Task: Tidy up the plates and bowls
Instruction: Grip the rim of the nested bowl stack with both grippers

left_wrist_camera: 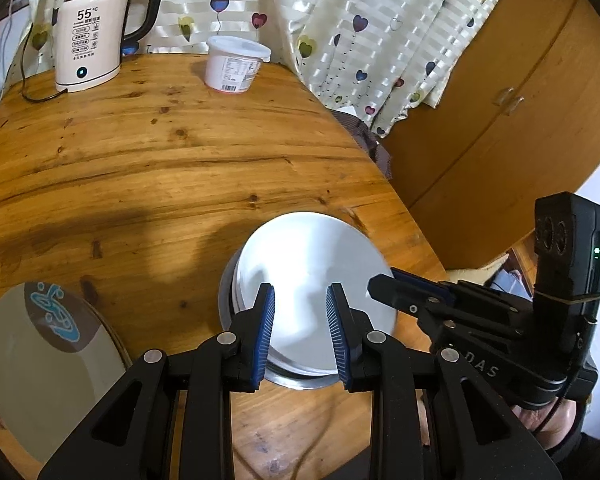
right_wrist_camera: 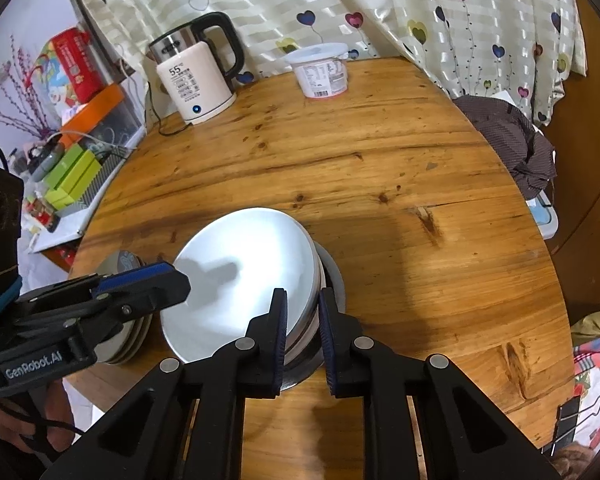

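Clearly tilted, white plate (right_wrist_camera: pixel 240 280) (left edge raised) tops metal bowl (right_wrist_camera: pixel 332 276)

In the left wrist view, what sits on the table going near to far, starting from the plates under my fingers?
White plate stack on a metal bowl → bare wooden table → yogurt tub → kettle at the far edge by the curtain.

left gripper (left_wrist_camera: pixel 300 304) parted, right gripper (right_wrist_camera: pixel 303 308) apparently pinching

Metal bowl (left_wrist_camera: pixel 225 300) mostly under white plate (left_wrist_camera: pixel 320 276)
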`<action>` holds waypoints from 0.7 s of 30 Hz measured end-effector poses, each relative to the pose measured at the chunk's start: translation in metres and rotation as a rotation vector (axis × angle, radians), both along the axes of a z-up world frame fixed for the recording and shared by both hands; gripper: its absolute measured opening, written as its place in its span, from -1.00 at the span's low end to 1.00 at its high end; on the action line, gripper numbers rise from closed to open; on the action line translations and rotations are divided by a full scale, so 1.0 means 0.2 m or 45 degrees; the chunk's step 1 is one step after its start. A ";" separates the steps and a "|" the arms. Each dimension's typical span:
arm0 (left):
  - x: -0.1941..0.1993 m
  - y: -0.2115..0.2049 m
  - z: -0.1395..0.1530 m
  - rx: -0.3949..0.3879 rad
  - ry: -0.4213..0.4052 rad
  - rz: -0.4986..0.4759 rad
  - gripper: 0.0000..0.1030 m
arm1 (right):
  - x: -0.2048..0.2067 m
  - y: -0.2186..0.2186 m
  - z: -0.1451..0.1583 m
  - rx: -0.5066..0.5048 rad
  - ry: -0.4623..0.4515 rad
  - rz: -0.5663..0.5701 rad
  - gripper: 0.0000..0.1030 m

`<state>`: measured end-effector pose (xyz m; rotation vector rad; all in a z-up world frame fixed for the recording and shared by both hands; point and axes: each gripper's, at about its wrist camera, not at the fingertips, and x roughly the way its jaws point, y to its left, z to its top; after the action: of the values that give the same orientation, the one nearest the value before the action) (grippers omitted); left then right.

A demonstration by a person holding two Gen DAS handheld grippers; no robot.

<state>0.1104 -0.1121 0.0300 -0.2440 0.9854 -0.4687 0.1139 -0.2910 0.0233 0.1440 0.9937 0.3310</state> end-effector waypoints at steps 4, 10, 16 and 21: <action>0.00 0.03 0.01 -0.002 -0.011 0.038 -0.46 | 0.01 -0.01 -0.02 0.015 0.013 0.001 -0.73; 0.01 0.08 0.00 0.006 -0.014 0.084 -0.46 | 0.01 -0.02 -0.02 0.028 0.019 -0.002 -0.72; 0.00 0.11 -0.04 0.002 0.007 0.102 -0.46 | 0.00 -0.05 -0.01 0.054 0.025 -0.014 -0.54; -0.03 0.12 -0.07 -0.014 0.039 0.101 -0.46 | -0.04 -0.08 0.01 0.068 0.016 -0.008 -0.52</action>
<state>0.1050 -0.0885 0.0162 -0.2997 0.9993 -0.3993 0.1056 -0.3062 0.0257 0.1976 0.9967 0.3517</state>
